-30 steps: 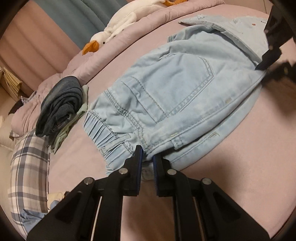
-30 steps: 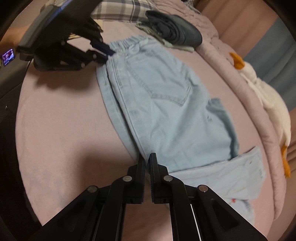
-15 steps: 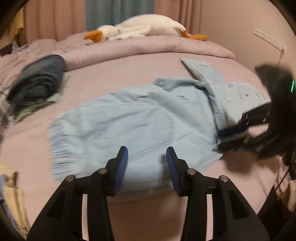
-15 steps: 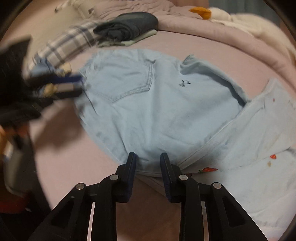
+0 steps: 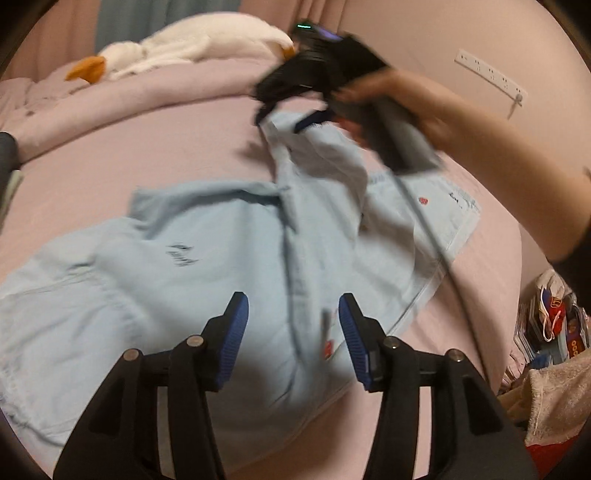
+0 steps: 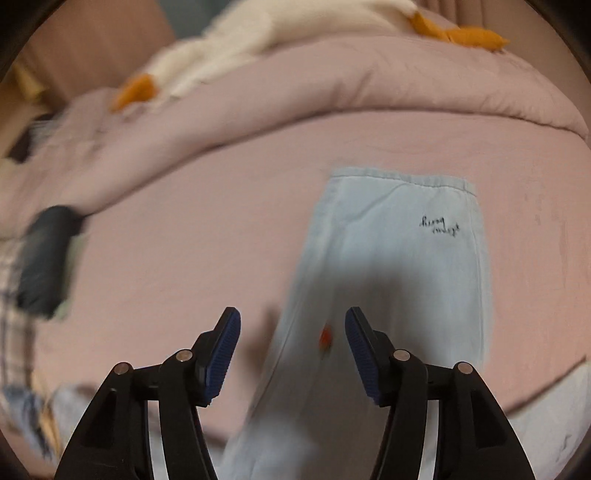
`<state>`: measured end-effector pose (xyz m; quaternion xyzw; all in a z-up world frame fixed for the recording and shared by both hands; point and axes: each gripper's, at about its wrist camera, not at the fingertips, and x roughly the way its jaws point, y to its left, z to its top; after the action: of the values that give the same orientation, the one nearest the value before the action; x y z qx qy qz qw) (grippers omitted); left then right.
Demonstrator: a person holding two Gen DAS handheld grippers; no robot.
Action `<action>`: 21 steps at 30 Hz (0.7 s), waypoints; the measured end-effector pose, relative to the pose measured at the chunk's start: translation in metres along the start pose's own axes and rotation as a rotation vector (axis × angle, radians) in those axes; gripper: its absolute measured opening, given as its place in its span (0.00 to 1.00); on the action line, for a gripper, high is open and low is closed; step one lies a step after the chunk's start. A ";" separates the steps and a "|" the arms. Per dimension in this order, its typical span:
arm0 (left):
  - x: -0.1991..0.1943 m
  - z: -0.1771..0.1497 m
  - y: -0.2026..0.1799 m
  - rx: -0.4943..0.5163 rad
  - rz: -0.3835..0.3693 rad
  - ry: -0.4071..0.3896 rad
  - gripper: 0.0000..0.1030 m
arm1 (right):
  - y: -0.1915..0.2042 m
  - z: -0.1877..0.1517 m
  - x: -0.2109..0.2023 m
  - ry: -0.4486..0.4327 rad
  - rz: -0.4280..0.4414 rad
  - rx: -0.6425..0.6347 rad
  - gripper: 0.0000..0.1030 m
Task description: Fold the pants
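Pants (image 5: 207,266): pale blue denim, small dark script mark on the cloth; red motif near one leg end, second red spot between the pads of the left gripper (image 5: 293,332)
Left gripper: black frame, blue ribbed pads
Right gripper (image 6: 293,343): black frame, blue ribbed pads; small red-orange spot on the denim between them
Bed sheet (image 5: 110,155): dusty pink, plain
Quilt (image 6: 332,74) along far edge: same pink, plain
Plush goose (image 5: 192,40): white body, orange beak
Folded clothes (image 6: 48,254) at left edge: dark navy over pale green
Pillow (image 6: 9,325) at left edge: grey-white plaid
Curtain (image 5: 147,14): pink with teal panel
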<state>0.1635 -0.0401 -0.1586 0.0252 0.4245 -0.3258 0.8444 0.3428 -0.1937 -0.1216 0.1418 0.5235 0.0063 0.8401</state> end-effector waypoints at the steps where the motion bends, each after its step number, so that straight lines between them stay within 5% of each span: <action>1: 0.007 0.001 -0.003 0.001 -0.013 0.016 0.47 | 0.004 0.003 0.011 0.017 -0.012 0.013 0.57; 3: 0.020 0.001 -0.010 0.025 0.006 0.047 0.41 | 0.007 0.010 0.031 0.056 -0.035 0.014 0.52; 4: 0.025 0.000 -0.014 0.044 0.018 0.062 0.21 | 0.008 0.007 0.035 0.056 -0.063 0.000 0.41; 5: 0.028 0.000 -0.017 0.054 0.021 0.073 0.09 | 0.010 0.007 0.037 0.051 -0.100 -0.030 0.14; 7: 0.029 0.000 -0.023 0.065 0.031 0.069 0.08 | 0.009 0.008 0.032 0.040 -0.082 -0.063 0.03; 13: 0.011 0.003 -0.038 0.102 0.069 0.012 0.08 | -0.046 -0.033 -0.096 -0.255 0.192 0.083 0.03; 17: 0.001 0.000 -0.054 0.178 0.107 -0.019 0.08 | -0.109 -0.108 -0.175 -0.419 0.231 0.214 0.03; 21: 0.014 -0.006 -0.066 0.237 0.156 0.016 0.08 | -0.165 -0.166 -0.160 -0.391 0.190 0.391 0.03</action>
<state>0.1274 -0.0978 -0.1566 0.1603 0.3863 -0.3070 0.8549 0.1016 -0.3392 -0.0897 0.3479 0.3274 -0.0433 0.8775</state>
